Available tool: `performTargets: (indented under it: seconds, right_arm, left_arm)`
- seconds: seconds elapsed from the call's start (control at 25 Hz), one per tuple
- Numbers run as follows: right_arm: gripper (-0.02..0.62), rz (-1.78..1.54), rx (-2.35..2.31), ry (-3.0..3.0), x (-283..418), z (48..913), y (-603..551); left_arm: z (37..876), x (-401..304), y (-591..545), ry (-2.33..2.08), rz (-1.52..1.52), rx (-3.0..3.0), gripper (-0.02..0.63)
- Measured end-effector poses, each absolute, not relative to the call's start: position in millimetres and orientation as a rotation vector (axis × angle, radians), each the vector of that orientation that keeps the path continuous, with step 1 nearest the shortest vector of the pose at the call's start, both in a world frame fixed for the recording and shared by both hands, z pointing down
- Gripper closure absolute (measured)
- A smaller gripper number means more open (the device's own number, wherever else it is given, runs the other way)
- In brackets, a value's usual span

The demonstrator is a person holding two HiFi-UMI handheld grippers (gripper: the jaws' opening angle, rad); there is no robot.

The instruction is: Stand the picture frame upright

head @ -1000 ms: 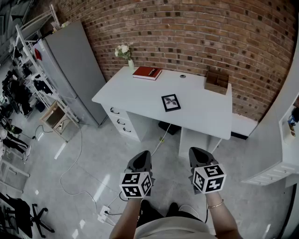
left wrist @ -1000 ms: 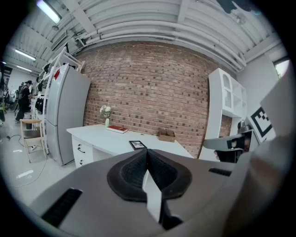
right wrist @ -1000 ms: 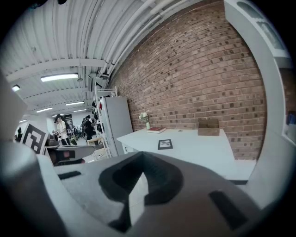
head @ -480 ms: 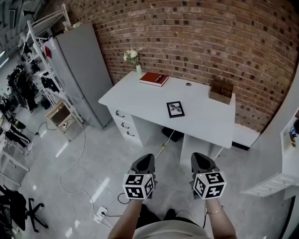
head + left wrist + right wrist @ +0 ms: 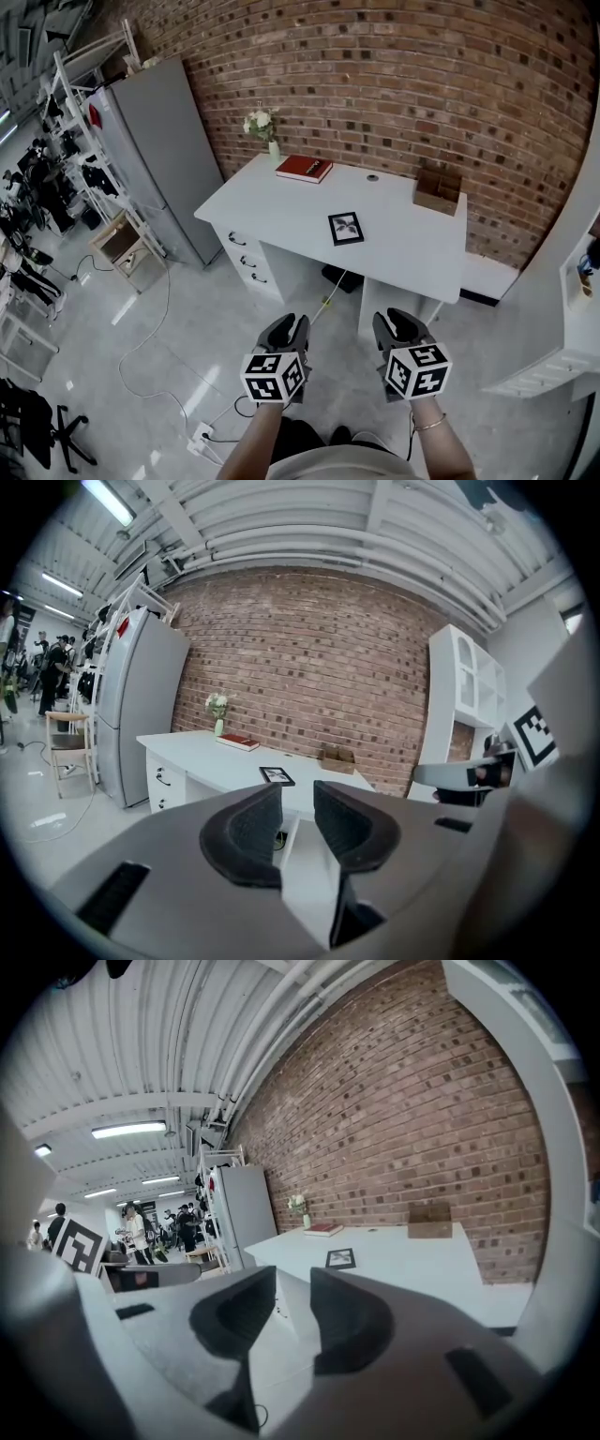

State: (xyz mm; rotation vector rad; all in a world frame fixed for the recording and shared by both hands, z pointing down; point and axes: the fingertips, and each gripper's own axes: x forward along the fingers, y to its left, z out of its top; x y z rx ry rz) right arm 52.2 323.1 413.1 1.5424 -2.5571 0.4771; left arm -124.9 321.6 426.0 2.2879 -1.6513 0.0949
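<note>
A black picture frame [image 5: 345,228] lies flat near the middle of the white desk [image 5: 412,253], well ahead of me. It also shows small and far off in the left gripper view [image 5: 277,775] and the right gripper view [image 5: 340,1258]. My left gripper [image 5: 286,328] and right gripper [image 5: 398,323] hang side by side over the floor, short of the desk. The jaws of both are opening, with a narrow gap and nothing between them, as the left gripper [image 5: 297,799] and the right gripper [image 5: 293,1283] show in their own views.
On the desk are a red book [image 5: 303,168], a vase of flowers [image 5: 265,127] and a wooden box [image 5: 437,189] along the brick wall. A grey fridge [image 5: 159,150] stands left of the desk and a white cabinet [image 5: 562,319] to the right. Cables [image 5: 150,347] trail across the floor.
Both grippers' jaws have parted from shut to a narrow gap. The grippers stay low in front of me, and the view of the desk has shifted slightly.
</note>
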Motion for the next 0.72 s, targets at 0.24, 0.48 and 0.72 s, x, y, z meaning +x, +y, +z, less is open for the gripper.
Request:
performTargets:
  seconds: [0.24, 0.48, 0.72]
  right_arm:
    - [0.489, 0.529, 1.532, -2.552, 58, 419, 315]
    - [0.489, 0.565, 1.536, -2.541, 59, 426, 297]
    - [0.491, 0.571, 1.548, -2.525, 62, 429, 263]
  left_arm:
    - [427, -126, 314, -1.666, 0.096, 2.262, 0.502]
    - [431, -130, 291, -1.676, 0.102, 2.239, 0.495]
    - [433, -131, 250, -1.677, 0.086, 2.231, 0.493]
